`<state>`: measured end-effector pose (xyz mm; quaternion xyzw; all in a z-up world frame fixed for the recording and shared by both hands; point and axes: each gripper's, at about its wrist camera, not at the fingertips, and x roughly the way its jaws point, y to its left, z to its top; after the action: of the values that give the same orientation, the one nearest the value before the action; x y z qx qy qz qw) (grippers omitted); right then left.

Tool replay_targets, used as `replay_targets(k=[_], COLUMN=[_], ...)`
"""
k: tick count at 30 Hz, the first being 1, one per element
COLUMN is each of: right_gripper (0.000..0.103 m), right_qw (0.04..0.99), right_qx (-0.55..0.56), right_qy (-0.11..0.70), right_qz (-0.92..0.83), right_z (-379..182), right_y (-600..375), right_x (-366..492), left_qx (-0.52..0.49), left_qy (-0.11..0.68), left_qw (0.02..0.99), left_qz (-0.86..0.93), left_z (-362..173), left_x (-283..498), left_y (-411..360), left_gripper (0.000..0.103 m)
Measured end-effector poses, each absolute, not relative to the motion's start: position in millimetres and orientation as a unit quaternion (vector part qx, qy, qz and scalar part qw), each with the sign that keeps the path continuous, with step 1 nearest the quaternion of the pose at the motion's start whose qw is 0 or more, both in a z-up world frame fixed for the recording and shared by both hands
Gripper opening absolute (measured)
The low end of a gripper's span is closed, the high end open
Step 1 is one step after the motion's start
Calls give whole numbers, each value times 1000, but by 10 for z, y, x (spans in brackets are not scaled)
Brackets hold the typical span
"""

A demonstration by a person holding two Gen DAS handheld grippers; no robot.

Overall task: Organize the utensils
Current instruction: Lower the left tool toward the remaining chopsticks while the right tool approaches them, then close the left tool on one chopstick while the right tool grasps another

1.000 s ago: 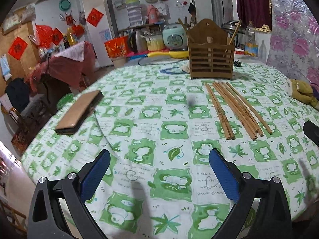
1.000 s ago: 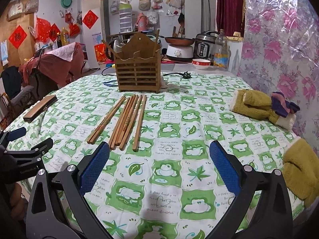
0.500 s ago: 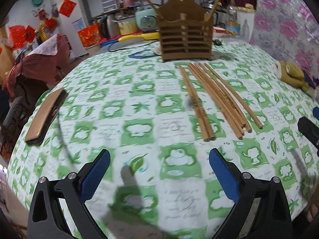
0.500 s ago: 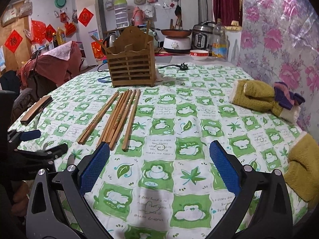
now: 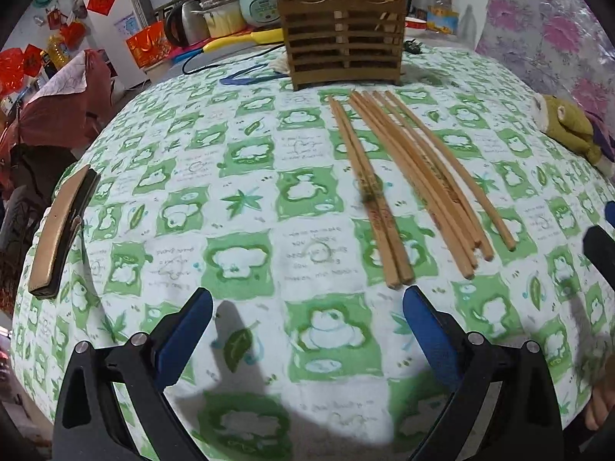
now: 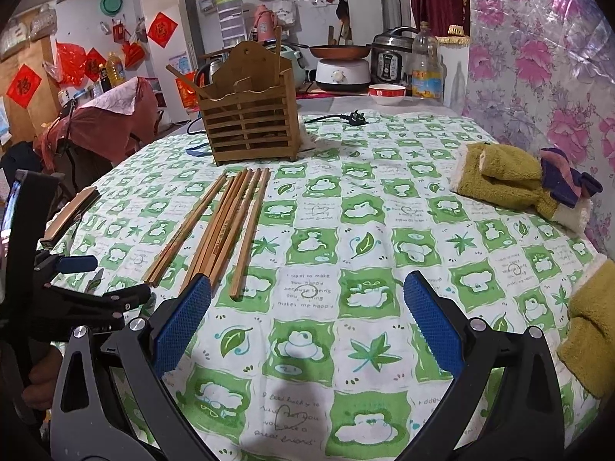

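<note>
Several wooden chopsticks [image 5: 407, 176] lie side by side on the green-and-white tablecloth [image 5: 246, 199]; they also show in the right wrist view [image 6: 223, 226]. A slatted wooden utensil holder [image 5: 342, 42] stands upright behind them, with a couple of sticks in it, and shows in the right wrist view [image 6: 250, 126]. My left gripper [image 5: 307, 330] is open and empty, just short of the near chopstick ends. My right gripper [image 6: 307, 319] is open and empty, to the right of the chopstick ends. The left gripper shows at the left edge of the right wrist view [image 6: 80, 280].
A brown phone-like case [image 5: 61, 230] lies near the table's left edge. Olive plush mittens [image 6: 507, 180] lie at the right, another [image 6: 592, 330] at the near right edge. A power plug and cord [image 6: 346, 118], bowl [image 6: 386, 94] and cookers stand behind the holder.
My left gripper has moved forward and right, closer to the near ends of the chopsticks. My right gripper has drifted slightly forward. Both stay open.
</note>
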<state>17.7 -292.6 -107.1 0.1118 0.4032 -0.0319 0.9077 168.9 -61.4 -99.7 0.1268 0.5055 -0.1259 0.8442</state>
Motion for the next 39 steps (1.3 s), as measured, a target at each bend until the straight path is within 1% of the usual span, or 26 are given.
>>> replay_targets(k=[5,7,10,16,18,21,23,26,29,30,33,35,36,38,39], right_gripper=[97,97,97,96,91,82,71,60,53,52,47,42,40,31,29], right_qw=[907,906,903,896,893,887,882,876,868,866,861,856,851,849,849], right_qx=[113,116,115,98,82,60,44,30,32,32,31,32,34,44,47], right_qy=[403,407,413,434,443,457,467,480,493,496,505,513,520,523,522], right_qz=[-31,-30,-28,-10,2,22,34,46,56,57,56,57,60,69,71], right_z=[-1066,-1075,-1099,-1167,-1183,-1205,-1216,-1229,-1248,-1258,-1297,-1356,-1394,-1422,-1427], right_y=[-2932,-2937,-2926,-2818,-2742,-2624,-2547,-2480,-2467,-2467,-2472,-2474,-2476,-2495,-2498], right_x=[189,200,228,276,300,327,362,442,528,556,632,674,693,717,725], left_qx=[140,124,110,178,198,202,194,175,157,154,143,136,132,125,122], left_qy=[501,507,512,475,466,465,470,483,493,494,496,497,497,497,496], left_qw=[850,851,847,857,858,857,855,851,847,847,845,843,842,839,838], left_qz=[-80,-62,-86,-92,-89,-94,-101,-111,-120,-123,-140,-156,-164,-183,-194], left_z=[-985,-988,-981,-943,-954,-968,-976,-988,-998,-1000,-997,-994,-994,-992,-988], left_x=[1872,1949,1940,1830,1838,1873,1907,1964,2007,2009,2006,1997,1993,1984,1976], left_y=[-478,-357,-330,-590,-664,-669,-644,-590,-544,-541,-537,-544,-552,-563,-576], left_gripper=[98,98,98,98,98,98,98,98,98,97,88,76,73,52,47])
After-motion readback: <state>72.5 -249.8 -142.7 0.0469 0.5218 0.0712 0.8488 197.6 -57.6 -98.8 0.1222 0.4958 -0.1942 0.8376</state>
